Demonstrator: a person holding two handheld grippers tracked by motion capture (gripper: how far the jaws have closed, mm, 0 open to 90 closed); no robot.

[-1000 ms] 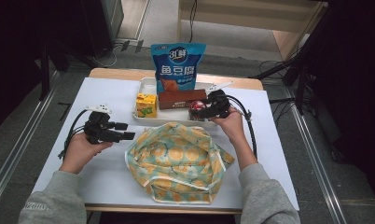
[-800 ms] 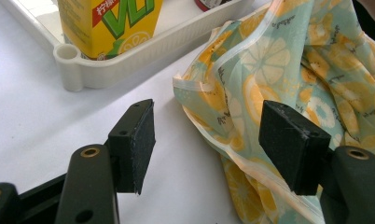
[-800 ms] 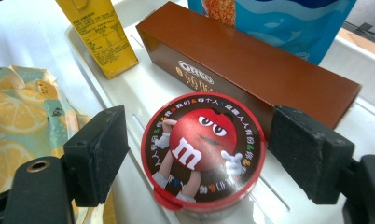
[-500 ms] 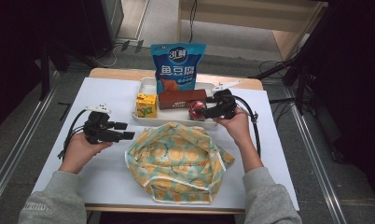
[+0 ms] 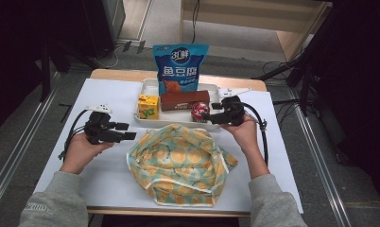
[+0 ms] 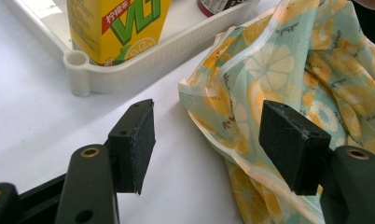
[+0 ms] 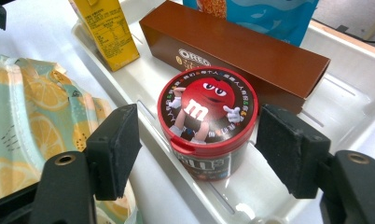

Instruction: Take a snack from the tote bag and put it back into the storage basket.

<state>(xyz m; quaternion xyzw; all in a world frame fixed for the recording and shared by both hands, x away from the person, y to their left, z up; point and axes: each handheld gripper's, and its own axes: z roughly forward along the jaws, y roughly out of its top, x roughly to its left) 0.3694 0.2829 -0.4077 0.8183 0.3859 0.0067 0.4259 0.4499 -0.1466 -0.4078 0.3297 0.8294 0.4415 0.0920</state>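
My right gripper (image 7: 199, 149) has its two black jaws spread on either side of the round red-lidded candy tub (image 7: 206, 123), and they have just been closing in; the tub sits between the pads, which do not yet press on it. The tub stands upright in the white plastic tray (image 7: 344, 112), near its front wall, just in front of the long brown cardboard biscuit box (image 7: 237, 49). A yellow juice carton (image 7: 106, 28) stands further along the tray, and a blue snack pouch (image 5: 180, 66) rises behind the box.

My left gripper (image 6: 209, 140) is spread wide with nothing clamped, hovering low over the white table (image 6: 31, 102). Its jaws frame the edge of the crumpled light-green fabric bag printed with lemon slices (image 6: 288, 60), which lies on the table just in front of the tray, between my two hands.
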